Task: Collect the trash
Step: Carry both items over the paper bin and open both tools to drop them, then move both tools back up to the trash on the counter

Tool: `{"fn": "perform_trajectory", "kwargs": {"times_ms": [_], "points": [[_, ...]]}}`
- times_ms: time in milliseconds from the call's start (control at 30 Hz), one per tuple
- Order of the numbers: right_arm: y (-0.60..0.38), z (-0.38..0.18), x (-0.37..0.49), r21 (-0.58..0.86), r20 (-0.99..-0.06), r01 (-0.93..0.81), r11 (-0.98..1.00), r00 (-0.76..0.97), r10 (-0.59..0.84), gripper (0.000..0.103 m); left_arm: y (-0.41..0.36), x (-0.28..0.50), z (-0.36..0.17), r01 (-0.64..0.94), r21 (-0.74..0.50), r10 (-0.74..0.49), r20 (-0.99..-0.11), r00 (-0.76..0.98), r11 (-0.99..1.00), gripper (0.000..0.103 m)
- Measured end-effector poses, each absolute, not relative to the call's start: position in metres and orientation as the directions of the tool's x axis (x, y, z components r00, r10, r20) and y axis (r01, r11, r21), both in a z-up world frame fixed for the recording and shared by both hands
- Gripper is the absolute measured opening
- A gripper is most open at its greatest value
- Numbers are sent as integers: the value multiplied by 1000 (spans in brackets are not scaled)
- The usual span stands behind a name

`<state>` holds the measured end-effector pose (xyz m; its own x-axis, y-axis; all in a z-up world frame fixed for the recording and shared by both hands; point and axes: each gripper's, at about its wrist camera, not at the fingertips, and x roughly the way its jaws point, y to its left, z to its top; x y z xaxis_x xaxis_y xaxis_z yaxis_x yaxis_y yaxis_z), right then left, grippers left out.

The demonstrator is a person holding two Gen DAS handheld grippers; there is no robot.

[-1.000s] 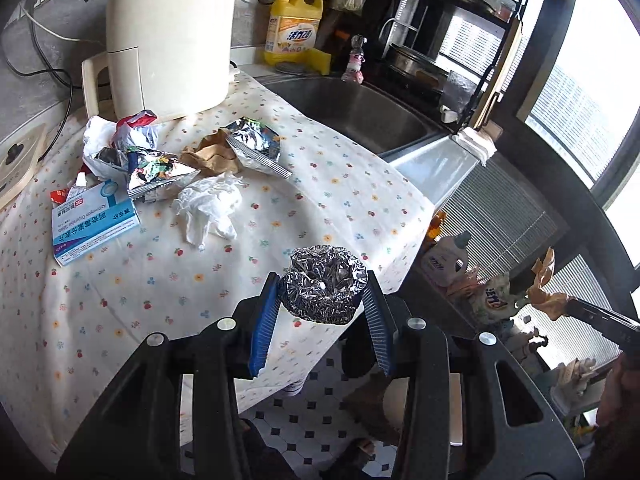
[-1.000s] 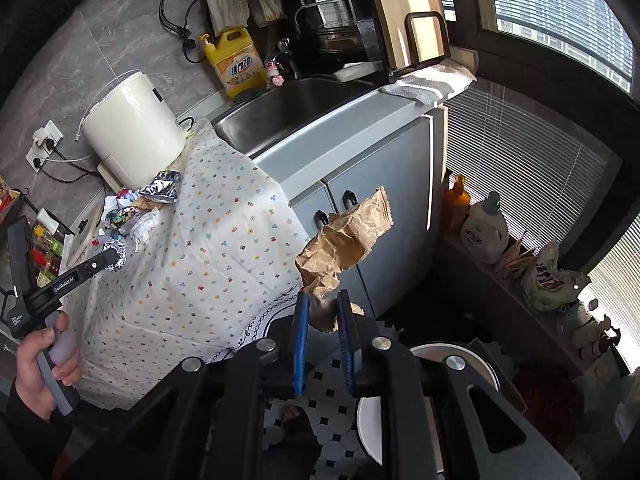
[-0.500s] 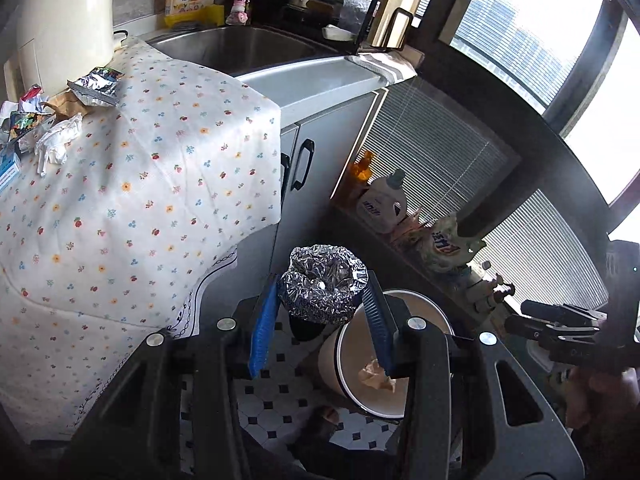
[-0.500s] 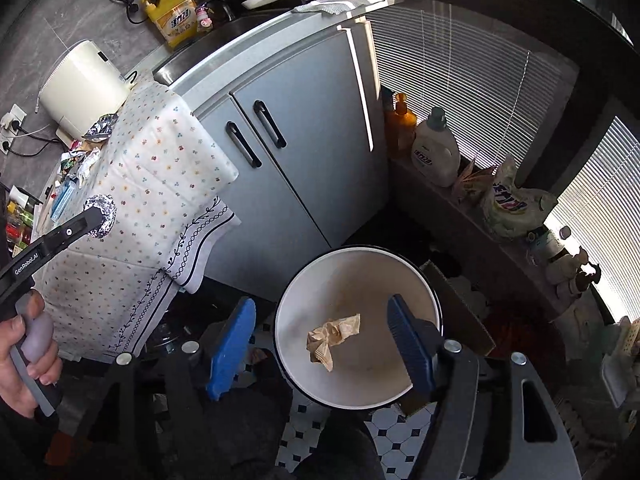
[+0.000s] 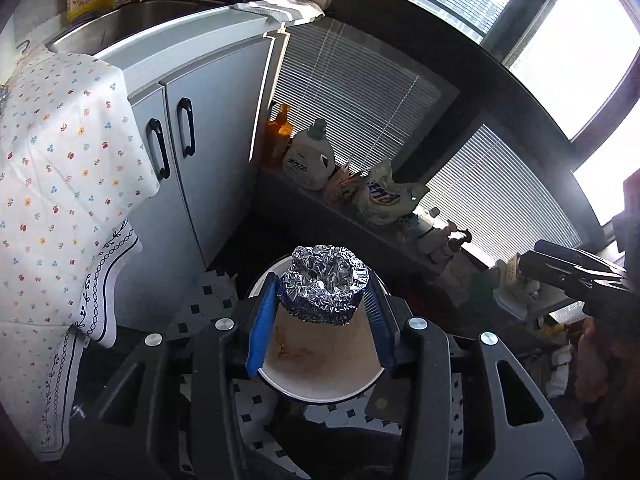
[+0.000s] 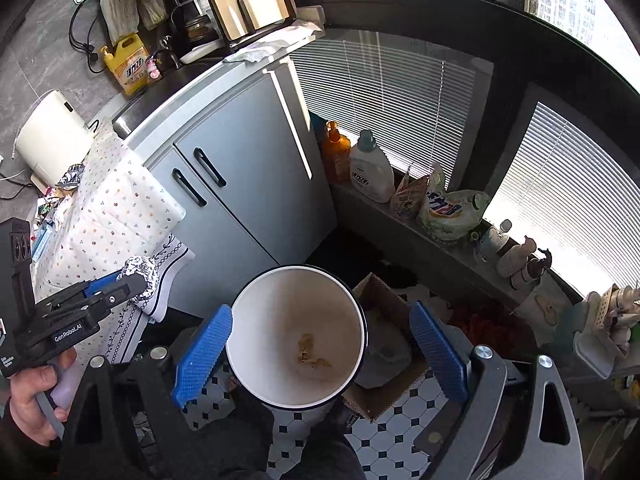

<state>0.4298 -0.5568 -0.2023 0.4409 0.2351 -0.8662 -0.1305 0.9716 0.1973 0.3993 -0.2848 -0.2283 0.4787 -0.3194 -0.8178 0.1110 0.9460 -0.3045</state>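
Observation:
A crumpled foil ball (image 5: 324,284) sits between the blue pads of my left gripper (image 5: 322,292), which is shut on it. It hangs right over the white trash bin (image 5: 320,398) on the floor. My right gripper (image 6: 320,312) is above the same bin (image 6: 256,292); its jaws are opening wide with nothing between them. A scrunched brown paper (image 6: 310,354) lies at the bottom of the bin. In the right wrist view the left gripper (image 6: 132,280) with the foil ball (image 6: 142,272) comes in from the left, held by a hand.
A grey cabinet (image 6: 256,168) with two black handles stands behind the bin. A floral tablecloth (image 5: 60,168) hangs over the table on the left, with more litter (image 6: 60,192) on top. A cardboard box (image 6: 384,376) sits beside the bin. Detergent bottles (image 6: 370,172) line the window ledge.
The right gripper let go of the brown paper, which dropped into the bin, and its jaws spread wide. The left gripper carried the foil ball from the table to above the bin.

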Motion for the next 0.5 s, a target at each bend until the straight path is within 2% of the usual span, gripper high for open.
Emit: {"fn": "perform_trajectory", "kwargs": {"times_ms": [33,167,367,500], "points": [[-561,-201,428,200,-865,-119,973,444,232,89,-291,401,-230,126,-313,-335,-819,466,941,47],[-570,-202,426,213,-863,-85,973,450,228,89,-302,402,-224,170,-331,-371,-802,468,928,75],[-555,-199,431,227,-856,-104,968,453,249,91,-277,402,-208,138,-304,-330,-795,509,943,85],[-533,-191,440,238,-838,-142,961,470,277,94,-242,397,-195,68,-274,-266,-793,549,959,87]]}}
